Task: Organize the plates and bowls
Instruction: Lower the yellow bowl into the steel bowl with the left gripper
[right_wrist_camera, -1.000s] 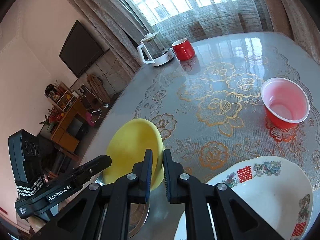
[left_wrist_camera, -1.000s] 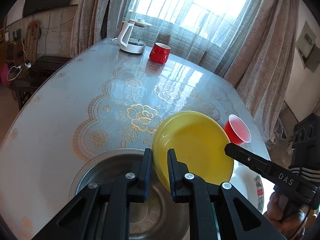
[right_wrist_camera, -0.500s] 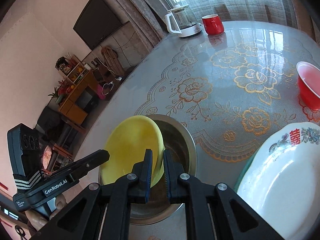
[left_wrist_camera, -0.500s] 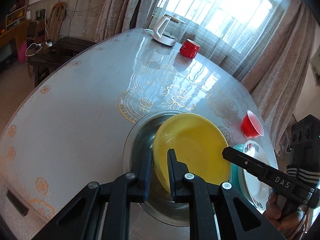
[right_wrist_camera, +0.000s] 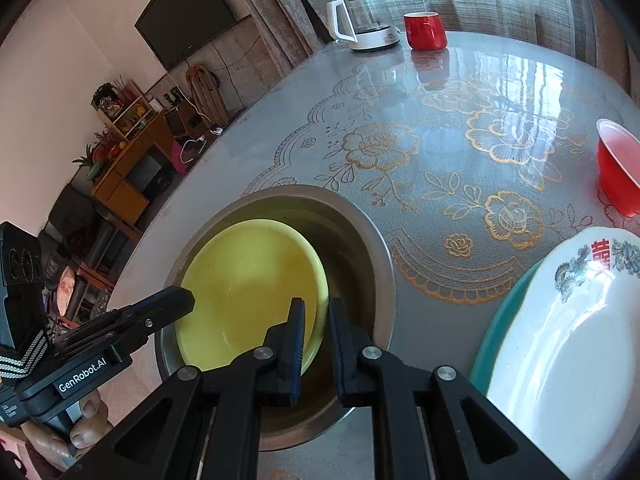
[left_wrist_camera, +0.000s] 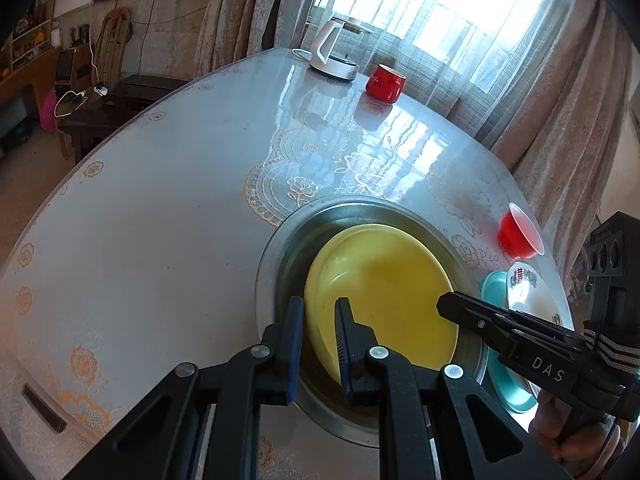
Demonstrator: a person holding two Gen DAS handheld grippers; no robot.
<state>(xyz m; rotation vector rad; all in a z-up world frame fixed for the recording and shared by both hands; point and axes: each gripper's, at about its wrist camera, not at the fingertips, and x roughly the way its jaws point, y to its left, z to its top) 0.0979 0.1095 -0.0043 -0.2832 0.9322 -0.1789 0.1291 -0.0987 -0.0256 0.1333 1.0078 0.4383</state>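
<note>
Change: yellow plate [left_wrist_camera: 384,292] now sits lower inside the metal basin [left_wrist_camera: 280,248] than half a second ago, when it stood higher and more tilted above it; both views have pulled back and up.
Surface: round table [left_wrist_camera: 160,220] under a glossy grey cover with gold flower print; window glare lies on its far part.
Room: curtains and a bright window at the far side, a dark television [right_wrist_camera: 186,12] on the left wall, a wooden shelf unit [right_wrist_camera: 128,148] below it.
Far items: white kettle [left_wrist_camera: 332,54] and red mug [left_wrist_camera: 386,83] stand near the far table edge, just beside each other.
Right items: red cup [left_wrist_camera: 518,236] stands apart from the basin; a white patterned plate [right_wrist_camera: 560,352] rests on a teal plate [right_wrist_camera: 500,320] at the near right.
Left gripper [left_wrist_camera: 318,340]: jaws straddle the plate's near left rim with a narrow gap; whether they pinch it I cannot tell.
Right gripper [right_wrist_camera: 316,338]: jaws straddle the plate's near right rim, the left finger over the plate's inside, the right one outside it; contact cannot be told.
Plate place: inside the basin, leaning toward its near left wall.
Edges: basin lies near the near table edge, with bare tablecloth to its left and far side; the stacked plates lie just beside its right rim.
</note>
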